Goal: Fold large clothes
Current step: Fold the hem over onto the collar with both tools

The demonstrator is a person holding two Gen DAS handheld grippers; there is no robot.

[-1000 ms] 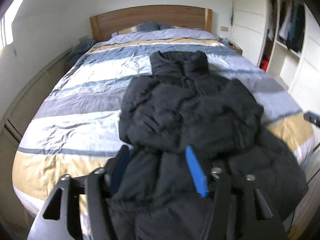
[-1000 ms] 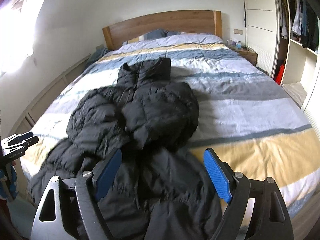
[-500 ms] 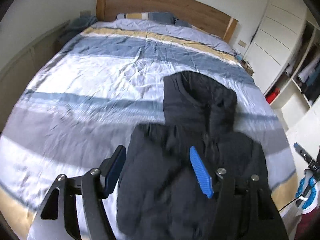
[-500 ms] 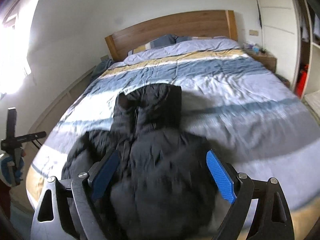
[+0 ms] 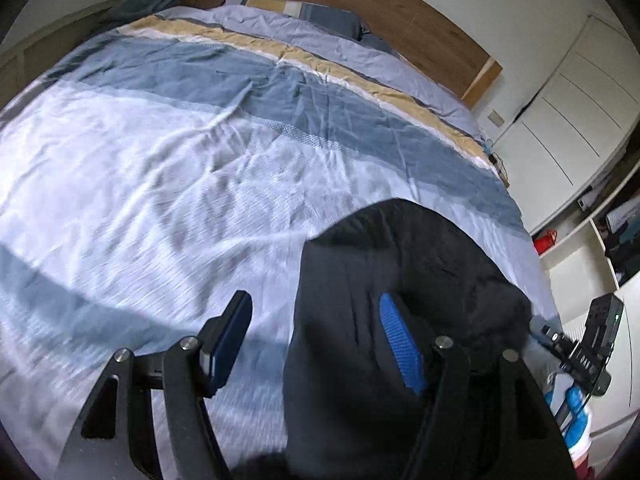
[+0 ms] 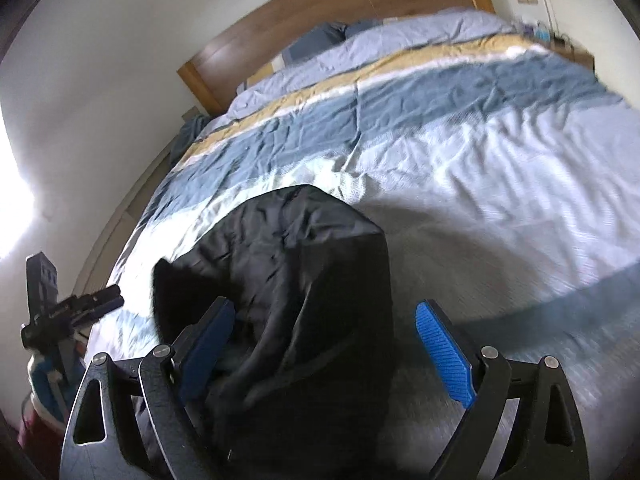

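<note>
I've got both wrist views pointing down at the bed (image 5: 168,168), striped duvet, wooden headboard (image 5: 360,20) up at 12 o'clock.

Left gripper (image 5: 316,344): jaws apart, nothing clamped. The black jacket (image 5: 404,280) sits from centre out to 3 o'clock of this view. Its left edge runs down between the 2 pads. The right blue pad (image 5: 400,344) is over the fabric, the left pad (image 5: 230,338) is over bare duvet at 8 o'clock. I see no pad pressing on cloth, though blur makes contact at the right pad hard to rule out.

Right gripper (image 6: 332,348): jaws wide and opening. In this view the jacket (image 6: 304,280) fills the gap from 6 o'clock up to centre, its folded top edge rounded at about 12 o'clock of the gap. Left pad (image 6: 208,344) is beside or against the dark bulk, I can't tell which. Right pad (image 6: 444,356) stands clear of it, over pale duvet.

The jacket lies bundled on the near half of the bed, on the light stripe, well apart from the pillows (image 6: 320,40).

Each camera catches the other gripper at frame edge: 4 o'clock in the left view, 8 o'clock in the right view. Open wardrobe shelves (image 5: 600,232) at 3 o'clock, left view.
</note>
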